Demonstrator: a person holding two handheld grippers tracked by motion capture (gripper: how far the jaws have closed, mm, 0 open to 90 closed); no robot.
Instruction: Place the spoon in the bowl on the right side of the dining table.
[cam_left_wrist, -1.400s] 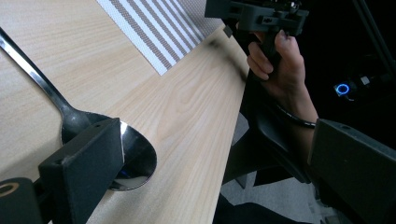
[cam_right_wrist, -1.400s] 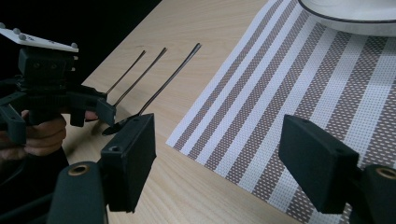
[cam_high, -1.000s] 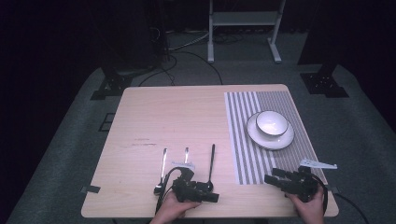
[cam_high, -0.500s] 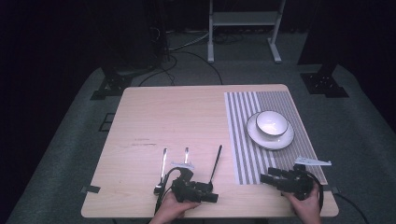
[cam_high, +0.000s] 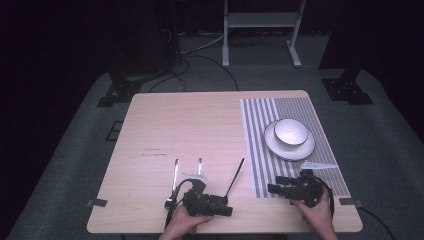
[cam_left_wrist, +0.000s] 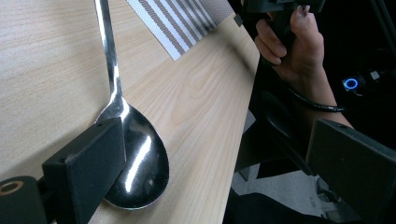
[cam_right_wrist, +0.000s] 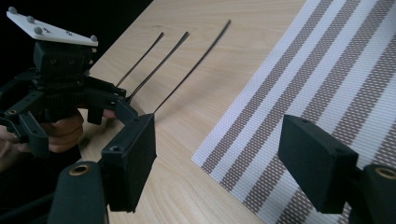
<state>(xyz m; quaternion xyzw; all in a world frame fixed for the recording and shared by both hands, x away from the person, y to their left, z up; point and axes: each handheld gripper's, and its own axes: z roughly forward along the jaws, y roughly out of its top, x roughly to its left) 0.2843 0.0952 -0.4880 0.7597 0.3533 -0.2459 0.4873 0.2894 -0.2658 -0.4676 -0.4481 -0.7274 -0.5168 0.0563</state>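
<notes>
One shiny steel spoon (cam_left_wrist: 135, 163), long thin handle, bowl beside left gripper (cam_left_wrist: 224, 172), jaws apart, right gripper (cam_right_wrist: 224, 172) likewise apart, over the striped placemat (cam_right_wrist: 327, 70).

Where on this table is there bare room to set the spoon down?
The wood behind the cutlery and left of the striped mat is bare. The mat is free behind and in front of the plate with the bowl. It is crowded at the near edge: spoon, two more pieces, left gripper, right gripper.
</notes>
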